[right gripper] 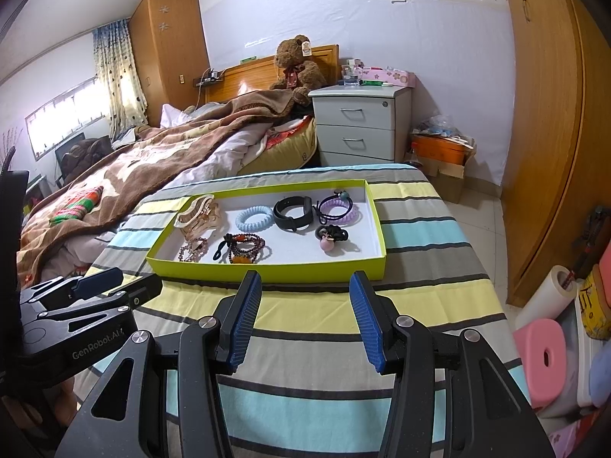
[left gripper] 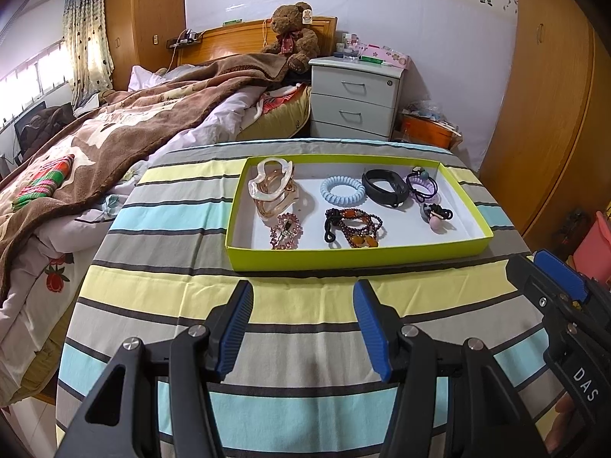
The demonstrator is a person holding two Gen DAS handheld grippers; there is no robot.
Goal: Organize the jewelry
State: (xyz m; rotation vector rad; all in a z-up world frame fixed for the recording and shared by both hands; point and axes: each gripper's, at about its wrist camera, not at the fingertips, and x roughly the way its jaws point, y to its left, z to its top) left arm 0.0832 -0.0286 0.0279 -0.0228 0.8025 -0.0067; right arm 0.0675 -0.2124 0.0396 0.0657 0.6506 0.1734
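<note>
The left tool [left gripper: 303,305] hangs released above the striped cloth [left gripper: 305,305] on the counter, its blue pads well apart with nothing between them. The right tool [right gripper: 305,297] is likewise spread wide and carrying nothing, just short of the near wall of the green tray [right gripper: 267,271]. Each tool shows at the edge of the other's view, so the two are side by side.

All the jewelry lies inside the tray, near the far end of the counter. At the left sits a pale hair claw [left gripper: 272,187] touching a pink beaded piece [left gripper: 285,231]. In the middle are a light blue coil band [left gripper: 342,189] and a tangled bead bracelet [left gripper: 353,227]; to the right a black wristband [left gripper: 383,187], a purple hair tie [left gripper: 423,184] and a black tie with a pink ball [left gripper: 437,218].

The likely trouble is the crowding: closing on the bead bracelet could snag its loose black cord and drag a neighbour along. The tray looks light, so a nudge to its wall could slide it on the cloth. The thin bands lie flat, so the pads may scrape the tray floor and slip.
</note>
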